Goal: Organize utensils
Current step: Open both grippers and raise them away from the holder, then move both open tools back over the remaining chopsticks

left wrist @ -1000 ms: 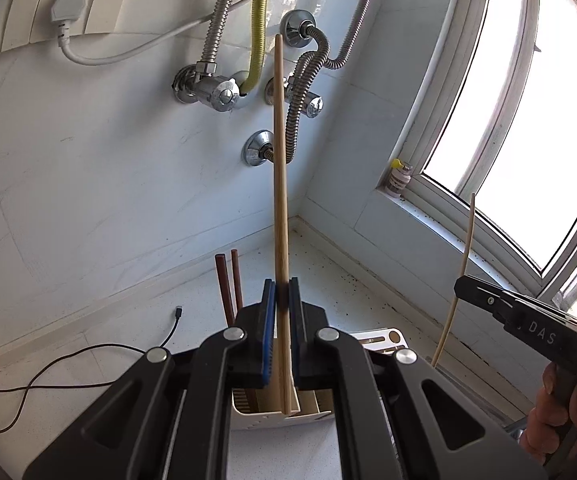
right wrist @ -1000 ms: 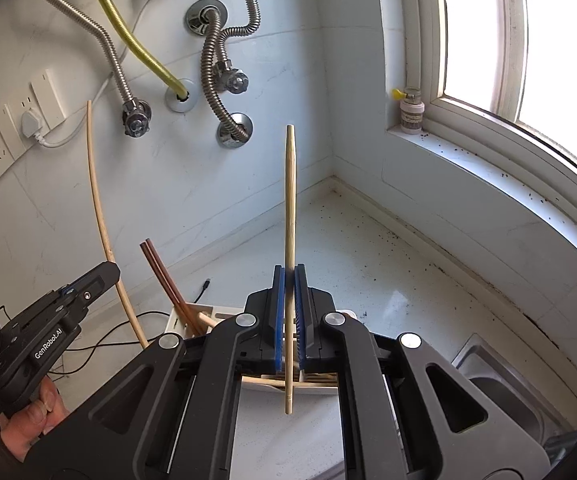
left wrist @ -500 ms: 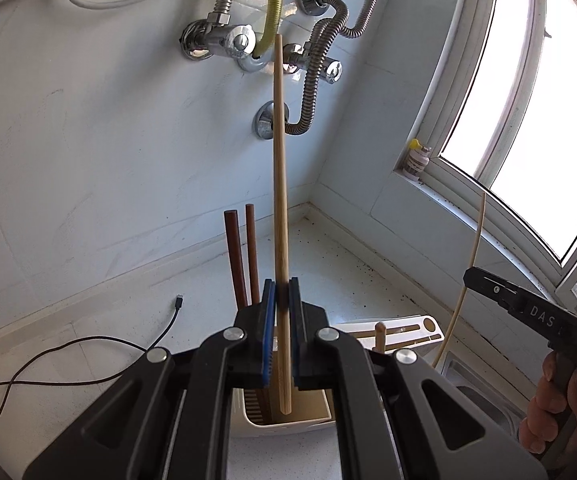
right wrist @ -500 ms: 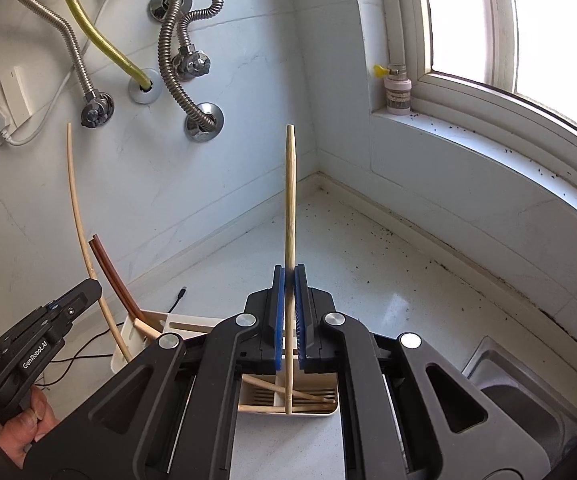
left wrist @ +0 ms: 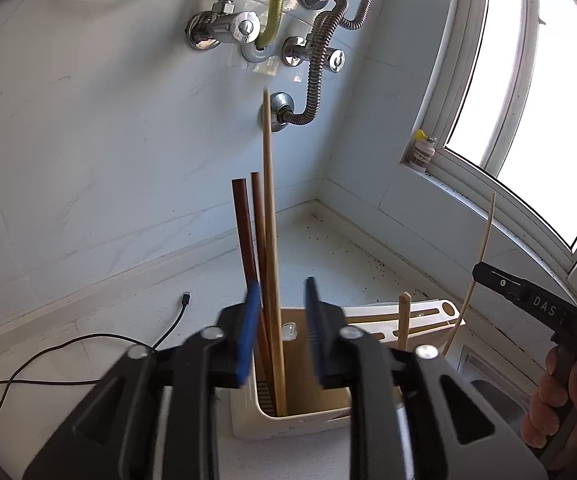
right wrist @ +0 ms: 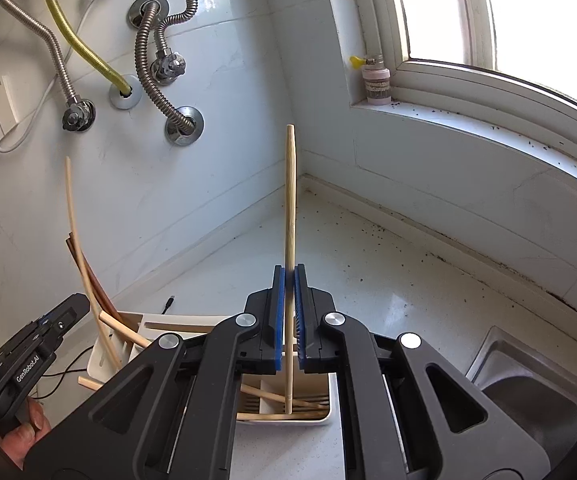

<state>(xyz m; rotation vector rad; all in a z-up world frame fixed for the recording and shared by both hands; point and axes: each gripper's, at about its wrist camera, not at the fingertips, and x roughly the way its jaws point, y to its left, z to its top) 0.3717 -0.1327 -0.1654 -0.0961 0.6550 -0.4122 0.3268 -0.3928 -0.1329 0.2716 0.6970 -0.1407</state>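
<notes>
My left gripper [left wrist: 279, 300] is open just above a cream utensil holder [left wrist: 300, 420]. A light wooden chopstick [left wrist: 270, 240] stands loose between the jaws with its lower end inside the holder, beside two dark brown chopsticks [left wrist: 248, 232]. My right gripper [right wrist: 289, 280] is shut on another light wooden chopstick [right wrist: 289, 200], held upright over the holder [right wrist: 320, 412], its lower end near a compartment with several chopsticks lying in it. The right gripper shows at the right of the left wrist view [left wrist: 528, 296]; the left gripper shows at the left of the right wrist view [right wrist: 44, 332].
The holder stands on a white counter [right wrist: 388, 280] in a tiled corner. Metal hoses and valves [left wrist: 308, 52] hang on the wall behind. A steel sink [right wrist: 528, 380] lies to the right. A black cable [left wrist: 88, 360] runs on the counter at left. A small bottle [right wrist: 376, 80] sits on the windowsill.
My left gripper has opened and let go of its chopstick, which has dropped into the holder. Both grippers have moved lower toward the holder. The right gripper still grips its chopstick.
</notes>
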